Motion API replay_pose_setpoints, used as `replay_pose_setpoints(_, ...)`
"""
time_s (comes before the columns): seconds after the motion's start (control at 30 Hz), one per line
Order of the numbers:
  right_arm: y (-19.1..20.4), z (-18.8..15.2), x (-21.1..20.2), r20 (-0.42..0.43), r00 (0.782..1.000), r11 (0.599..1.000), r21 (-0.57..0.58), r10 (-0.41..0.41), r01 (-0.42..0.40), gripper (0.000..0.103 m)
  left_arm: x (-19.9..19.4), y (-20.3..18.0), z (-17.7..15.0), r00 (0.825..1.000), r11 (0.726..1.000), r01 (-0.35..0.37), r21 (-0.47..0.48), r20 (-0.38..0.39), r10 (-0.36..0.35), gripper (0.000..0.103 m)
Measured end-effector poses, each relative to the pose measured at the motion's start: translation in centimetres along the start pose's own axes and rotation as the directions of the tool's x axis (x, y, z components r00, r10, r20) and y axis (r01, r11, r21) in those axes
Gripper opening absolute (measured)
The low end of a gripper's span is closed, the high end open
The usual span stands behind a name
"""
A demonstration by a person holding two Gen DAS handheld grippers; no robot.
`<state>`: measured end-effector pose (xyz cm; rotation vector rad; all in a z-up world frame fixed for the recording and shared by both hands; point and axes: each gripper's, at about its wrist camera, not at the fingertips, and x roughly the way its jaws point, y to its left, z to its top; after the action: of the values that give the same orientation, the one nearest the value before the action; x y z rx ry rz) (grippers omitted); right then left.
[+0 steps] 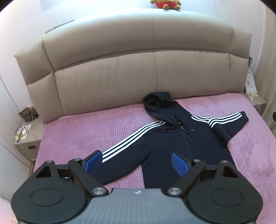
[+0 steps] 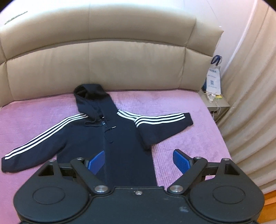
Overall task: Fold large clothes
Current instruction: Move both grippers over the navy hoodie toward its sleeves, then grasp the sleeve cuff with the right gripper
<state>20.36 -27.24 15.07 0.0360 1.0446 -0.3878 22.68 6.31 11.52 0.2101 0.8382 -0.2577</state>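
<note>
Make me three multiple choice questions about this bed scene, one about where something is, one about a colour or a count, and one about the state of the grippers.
1. Where is the soft toy?
A. On top of the headboard
B. On the bed cover
C. On the hoodie

2. How many white stripes run along each sleeve of the hoodie?
A. One
B. Three
C. Five

3. What state are the left gripper and the right gripper in?
A. Both shut on the hoodie
B. One open, one shut
C. Both open, holding nothing

Answers:
1. A, the toy sits on the top edge of the headboard in the left wrist view.
2. B, three white bands show on both sleeves.
3. C, each pair of blue pads stands wide apart above the hoodie on the pink bed cover.
</note>
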Motion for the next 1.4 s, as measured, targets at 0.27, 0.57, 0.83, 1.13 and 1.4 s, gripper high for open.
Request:
replay_pose_setpoints(0.27, -1.6, 0.7, 5.4, -0.013, 0.999, 0.999, -0.009, 0.032, -0.032, 0.102, -1.3, -1.1, -0.9, 0.999, 0.998, -0.044, -0.047, 0.006, 0.045, 0.089)
replay_pose_setpoints(0.57, -11.4, 0.7, 17.5, 0.017, 0.997, 0.995, 0.064, 0.074, -0.075, 0.102, 2.3, -7.6, -2.5, 0.999, 0.975, -0.036, -0.221, -0.041, 0.028, 0.087)
replay_pose_setpoints(0.83, -21.1, 0.7, 32.8, 0.017, 0.994, 0.981, 0.158, 0.111, -0.113, 0.102, 10.3, -15.4, -3.4, 0.999, 0.907, 0.035, -0.419, 0.008, -0.035, 0.086)
replay_pose_setpoints(1.13, -26.4, -0.2, 47.9, -0.088, 0.994, 0.971, 0.235, 0.065, -0.043, 0.100, 19.1, -23.9, -4.8, 0.996, 0.926, 0.034, -0.375, -0.063, -0.062, 0.083)
replay_pose_setpoints(1.4, -29.0, -0.1, 53.6, -0.046, 0.998, 0.965, 0.258, 0.049, -0.035, 0.101, 21.9, -28.0, -6.3, 0.994, 0.965, 0.029, -0.260, -0.091, -0.054, 0.083)
